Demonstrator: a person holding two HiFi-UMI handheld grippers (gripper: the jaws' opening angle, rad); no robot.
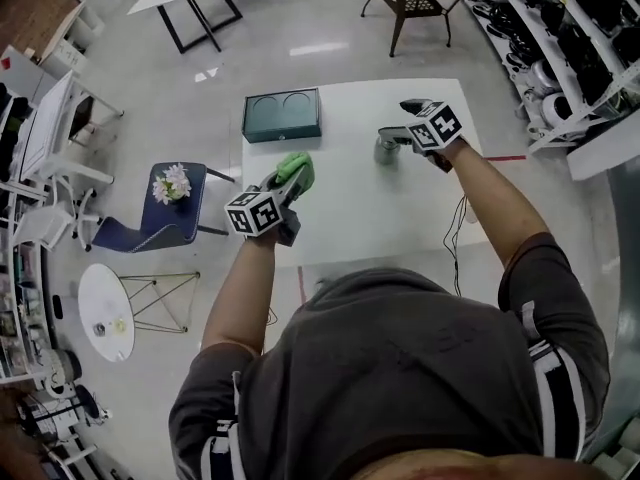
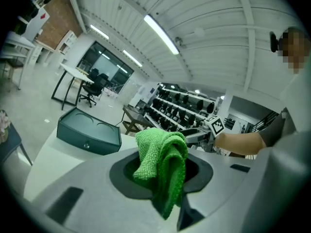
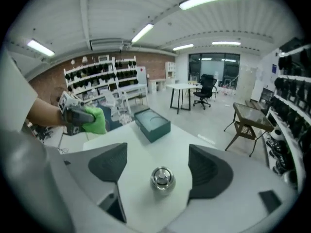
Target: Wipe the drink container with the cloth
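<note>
- The container [image 1: 385, 150] stands upright on the white table [image 1: 340, 228], right of centre and clear of every edge.
- The right gripper [image 3: 158, 166] hangs over it, jaws wide apart on either side and not touching it.
- The left gripper [image 1: 288, 180] is clamped on the green cloth [image 2: 160, 154], above the table's left-middle.
- The box [image 1: 281, 115] sits at the far left corner.
- Bare tabletop lies between cloth and container.

Showroom: product shelves [image 1: 560, 28], office chair [image 3: 206, 90]

Overhead head view; gripper views across table [image 1: 350, 208]
</note>
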